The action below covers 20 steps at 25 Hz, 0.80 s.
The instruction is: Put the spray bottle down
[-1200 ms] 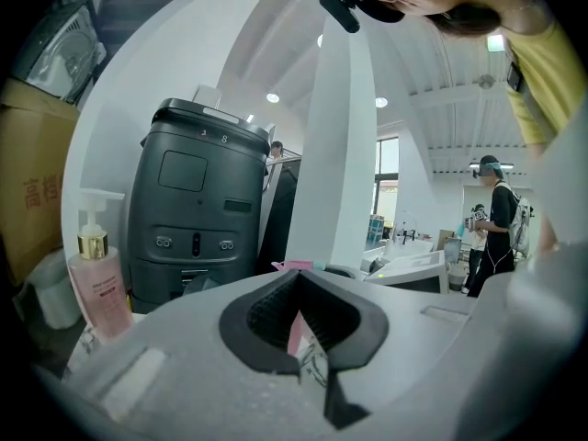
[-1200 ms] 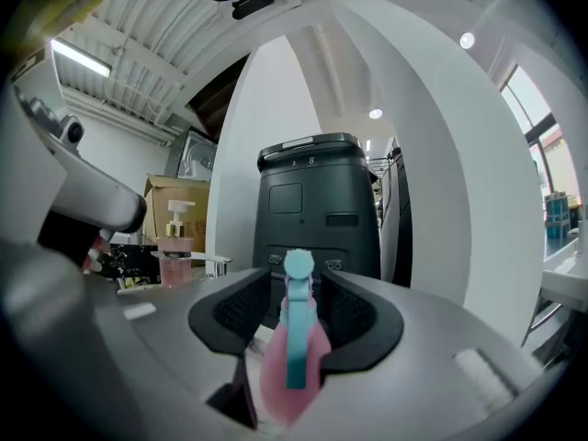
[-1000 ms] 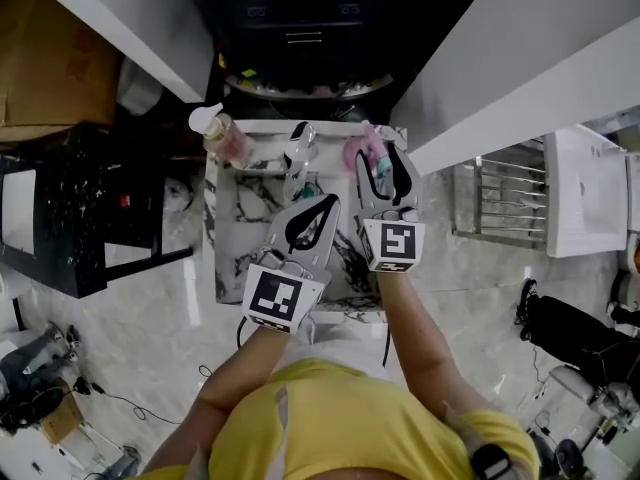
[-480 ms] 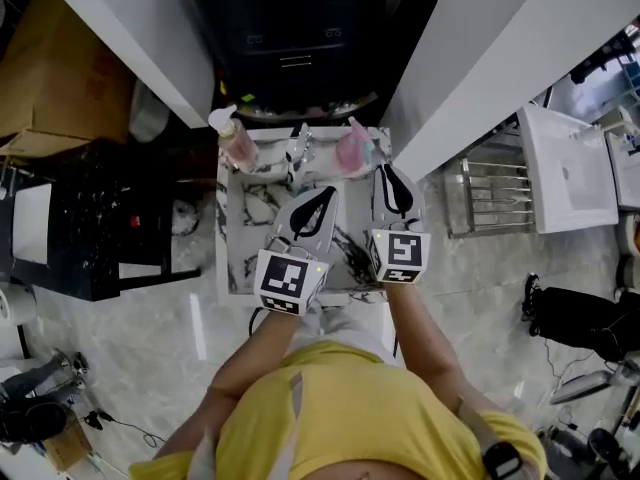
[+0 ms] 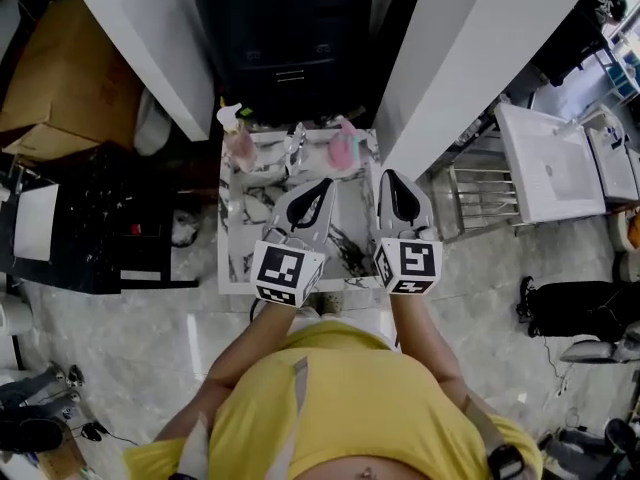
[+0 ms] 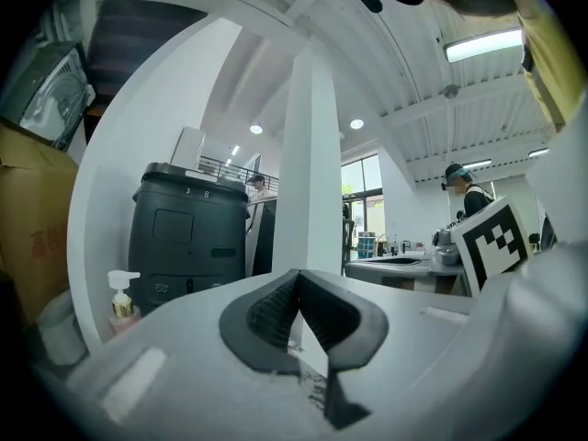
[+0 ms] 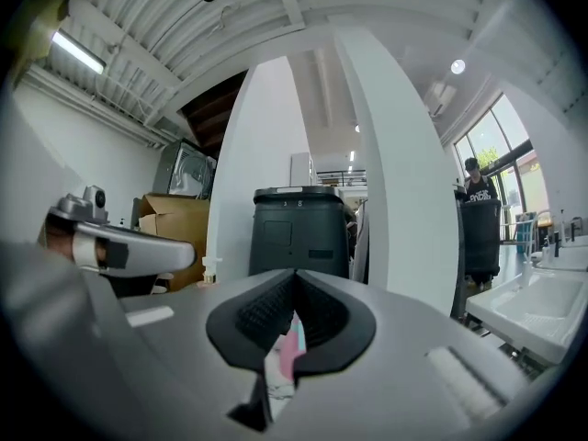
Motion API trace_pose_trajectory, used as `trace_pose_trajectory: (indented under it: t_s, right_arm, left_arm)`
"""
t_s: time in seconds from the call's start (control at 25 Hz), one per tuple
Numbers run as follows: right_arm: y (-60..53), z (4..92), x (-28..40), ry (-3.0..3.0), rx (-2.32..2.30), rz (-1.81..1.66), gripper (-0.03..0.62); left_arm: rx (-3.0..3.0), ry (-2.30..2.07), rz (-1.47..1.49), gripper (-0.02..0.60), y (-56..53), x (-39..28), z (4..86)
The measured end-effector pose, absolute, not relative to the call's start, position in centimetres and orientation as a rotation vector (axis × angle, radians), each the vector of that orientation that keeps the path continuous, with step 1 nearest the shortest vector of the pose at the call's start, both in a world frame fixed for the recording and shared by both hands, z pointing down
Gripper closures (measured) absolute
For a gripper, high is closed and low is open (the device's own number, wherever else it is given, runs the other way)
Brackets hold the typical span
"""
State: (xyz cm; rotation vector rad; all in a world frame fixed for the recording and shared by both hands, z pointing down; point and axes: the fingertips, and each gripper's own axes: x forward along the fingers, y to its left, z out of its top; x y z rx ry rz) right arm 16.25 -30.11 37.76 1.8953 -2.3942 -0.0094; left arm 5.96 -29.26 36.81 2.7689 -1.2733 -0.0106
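1. We find the marble table [image 5: 236, 253] hemmed between the left white wall [image 5: 150, 58] and the right white wall [image 5: 470, 58]; only its near edge is open.
2. Along the far edge stand a pump bottle [image 5: 238, 140], a chrome fitting [image 5: 295, 150] and the spray bottle [image 5: 344, 150] (narrow gaps between them).
3. A dark bin [image 5: 290, 38] closes the back.
4. The tabletop's middle lies bare beneath the left gripper [image 5: 322, 184] and the right gripper [image 5: 390, 176], both above it with jaws together.

We wear a yellow short-sleeved top [image 5: 345, 408] crossed by pale grey straps [image 5: 297, 408], with a dark band [image 5: 503, 460] on our right wrist. Our left gripper [image 5: 324, 183] and right gripper [image 5: 387, 176] are pale grey shells with ribbed black pads, each carrying a cube of black-and-white square markers [image 5: 288, 273].
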Motion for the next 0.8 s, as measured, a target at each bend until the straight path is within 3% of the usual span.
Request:
trace_pose_trajectory:
  t_s: [0.8]
  right_arm:
    - [-25.1, 32.6, 15.1, -2.462, 1.896, -0.110, 0.594]
  left_arm:
    - [2.769, -1.391, -0.022, 0.581, -26.8, 3.8, 32.6]
